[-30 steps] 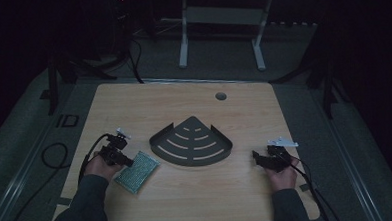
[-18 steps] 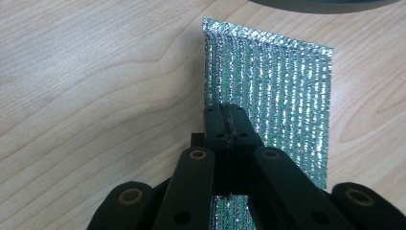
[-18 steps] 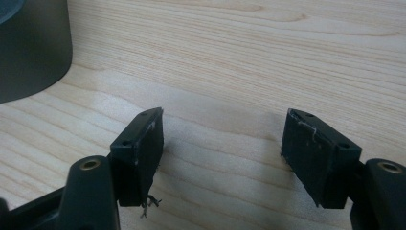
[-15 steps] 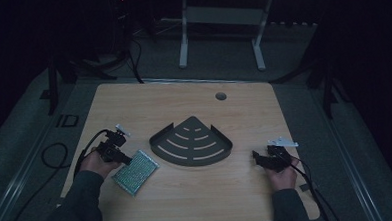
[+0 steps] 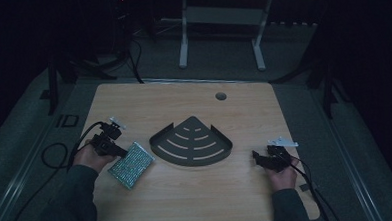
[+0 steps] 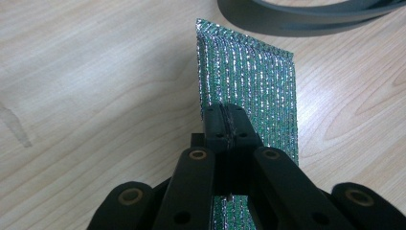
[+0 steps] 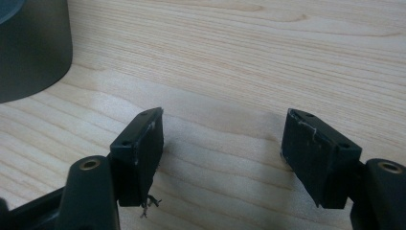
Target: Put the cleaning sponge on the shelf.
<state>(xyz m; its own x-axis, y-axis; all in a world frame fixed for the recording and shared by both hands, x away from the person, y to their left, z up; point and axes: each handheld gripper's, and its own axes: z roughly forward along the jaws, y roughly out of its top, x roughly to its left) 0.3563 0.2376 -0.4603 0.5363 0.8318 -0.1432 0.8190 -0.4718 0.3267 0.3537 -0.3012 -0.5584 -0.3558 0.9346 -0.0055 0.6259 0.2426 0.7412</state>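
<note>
A green, silver-glittering scouring pad (image 5: 131, 164) (image 6: 249, 86) lies left of the dark fan-shaped slotted rack (image 5: 192, 141). My left gripper (image 5: 120, 153) (image 6: 225, 120) is shut on the pad's near edge, and in the left gripper view the pad stands tilted up from the wood. My right gripper (image 5: 257, 158) (image 7: 222, 143) stays low over the table to the right of the rack, open, with bare wood between its jaws. The rack's curved wall (image 7: 33, 52) shows at the upper left of the right gripper view.
The rack's rim (image 6: 306, 19) lies just beyond the pad in the left gripper view. A round cable hole (image 5: 221, 96) sits near the table's far edge. Cables trail off the table's left side (image 5: 56, 156). A white desk frame (image 5: 220, 19) stands behind the table.
My left hand has risen a little with the pad's edge in its jaws, and the pad has shifted slightly with it. The right gripper has stayed put.
</note>
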